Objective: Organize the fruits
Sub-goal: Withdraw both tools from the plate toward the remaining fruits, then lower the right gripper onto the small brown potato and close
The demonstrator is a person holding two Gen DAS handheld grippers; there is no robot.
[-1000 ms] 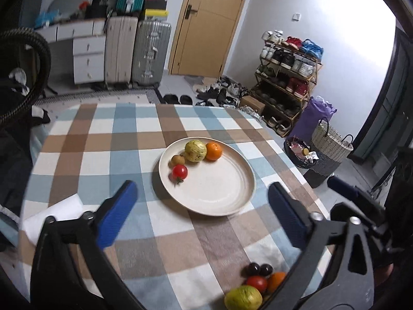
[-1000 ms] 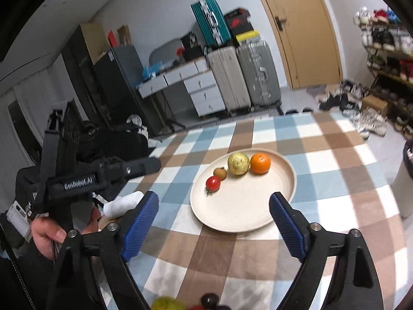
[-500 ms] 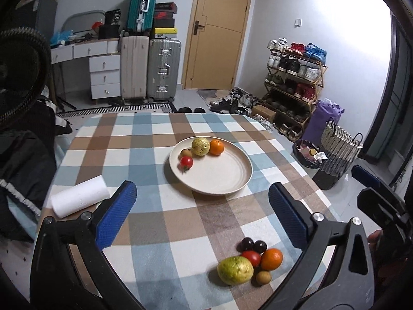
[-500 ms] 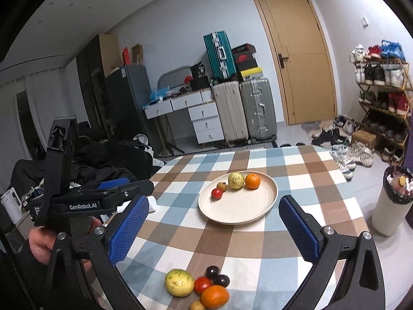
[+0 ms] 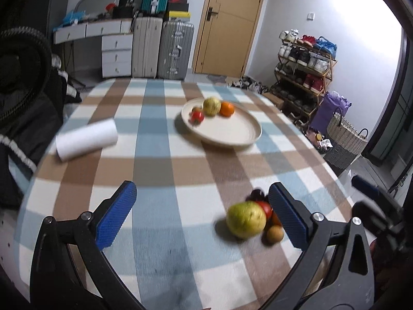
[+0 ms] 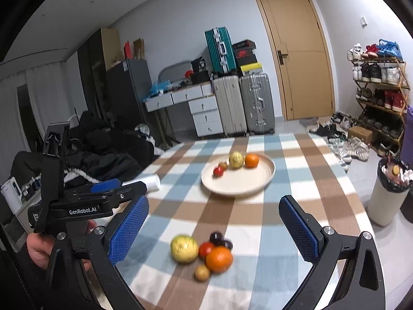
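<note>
Left wrist view: the left gripper (image 5: 201,214) hangs above a table covered in a blue, brown and white checked cloth (image 5: 155,160), its blue-padded jaws spread wide with nothing between them. Off toward its right finger sits a loose cluster of fruit near the table's front right edge — a large yellow-green fruit (image 5: 246,219), a red tomato (image 5: 265,208), a small brown fruit (image 5: 275,233) and dark plums (image 5: 256,194), all touching or just beside one another. Farther back, right of centre, a cream plate (image 5: 232,131) holds a tomato, a yellow-green fruit and an orange bunched along its far rim; most of the plate is bare. A white paper roll (image 5: 86,139) lies on its side near the left edge. A broad stretch of open cloth runs between the cluster and the plate. In the right wrist view, the right gripper (image 6: 211,226) is likewise wide open and holds nothing, poised over the near cluster, where an orange (image 6: 219,258) also shows — beside the left gripper's black body at the left edge. The frames are somewhat blurred.
</note>
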